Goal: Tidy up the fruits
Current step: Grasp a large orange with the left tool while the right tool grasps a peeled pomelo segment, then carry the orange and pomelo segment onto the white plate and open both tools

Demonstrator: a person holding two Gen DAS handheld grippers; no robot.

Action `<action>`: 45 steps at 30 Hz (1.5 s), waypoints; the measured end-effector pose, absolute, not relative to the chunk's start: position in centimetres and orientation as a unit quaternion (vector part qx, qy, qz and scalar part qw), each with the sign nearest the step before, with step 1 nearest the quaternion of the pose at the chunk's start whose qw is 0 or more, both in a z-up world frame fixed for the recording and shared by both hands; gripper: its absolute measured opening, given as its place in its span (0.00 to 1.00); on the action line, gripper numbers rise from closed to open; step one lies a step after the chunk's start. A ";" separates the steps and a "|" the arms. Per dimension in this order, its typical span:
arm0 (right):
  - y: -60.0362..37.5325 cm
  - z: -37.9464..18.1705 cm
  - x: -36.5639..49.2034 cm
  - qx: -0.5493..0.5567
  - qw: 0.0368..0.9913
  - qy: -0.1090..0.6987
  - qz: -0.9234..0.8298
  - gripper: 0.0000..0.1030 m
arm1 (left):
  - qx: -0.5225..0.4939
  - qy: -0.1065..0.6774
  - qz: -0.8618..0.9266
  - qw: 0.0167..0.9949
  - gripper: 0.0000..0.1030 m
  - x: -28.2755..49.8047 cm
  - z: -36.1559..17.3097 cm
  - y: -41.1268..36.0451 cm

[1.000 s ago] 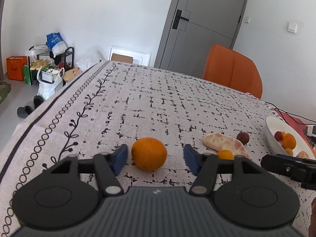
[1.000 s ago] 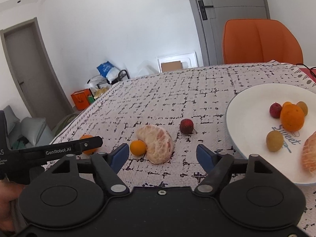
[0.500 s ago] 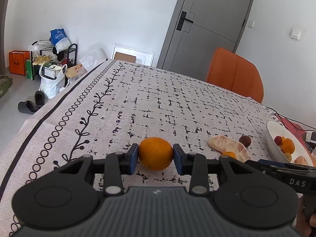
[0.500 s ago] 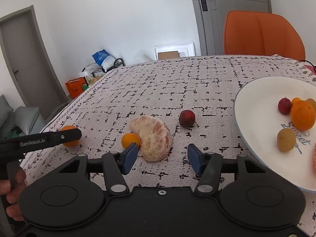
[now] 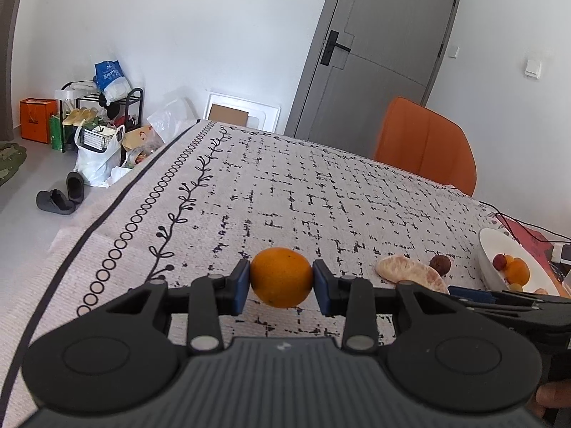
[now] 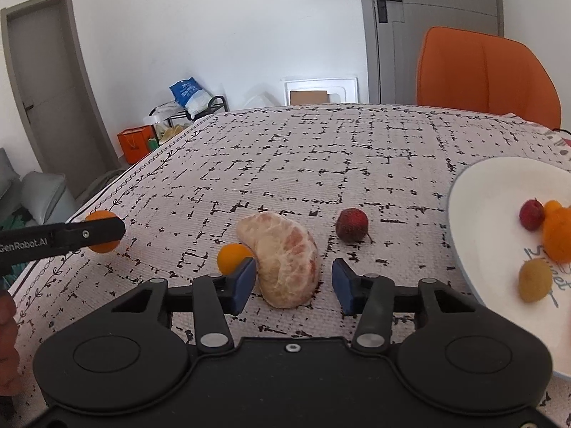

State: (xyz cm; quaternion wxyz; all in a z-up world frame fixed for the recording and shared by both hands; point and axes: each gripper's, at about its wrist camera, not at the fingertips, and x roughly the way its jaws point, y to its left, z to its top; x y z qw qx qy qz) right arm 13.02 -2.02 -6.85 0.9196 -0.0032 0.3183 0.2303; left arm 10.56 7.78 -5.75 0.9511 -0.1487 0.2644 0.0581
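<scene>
My left gripper is shut on an orange, held just above the patterned tablecloth; the orange also shows in the right wrist view behind the left gripper's finger. My right gripper is open, its blue pads either side of a peeled pomelo piece lying on the cloth, not touching it. A small orange fruit sits against the piece's left side. A dark red fruit lies beyond it. A white plate at the right holds several small fruits.
The table is covered with a white cloth with black marks. An orange chair stands at the far edge. Cables and a red item lie beyond the plate. Bags and a shoe rack stand on the floor at left.
My left gripper closed on the orange and lifted it slightly. My right gripper moved forward over the pomelo piece and its jaws narrowed around it.
</scene>
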 end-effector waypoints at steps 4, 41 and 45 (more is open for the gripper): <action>-1.5 -6.8 13.4 -0.012 0.920 0.317 0.232 0.46 | -0.149 0.264 0.061 0.951 0.35 10.3 -5.6 7.9; -8.9 -2.0 10.4 0.026 0.956 0.230 0.182 0.36 | -0.108 0.246 -0.010 0.963 0.35 12.5 -3.1 0.8; -10.6 -1.8 10.1 0.036 0.960 0.223 0.167 0.36 | -0.102 0.246 -0.026 0.964 0.35 13.0 -2.9 -0.8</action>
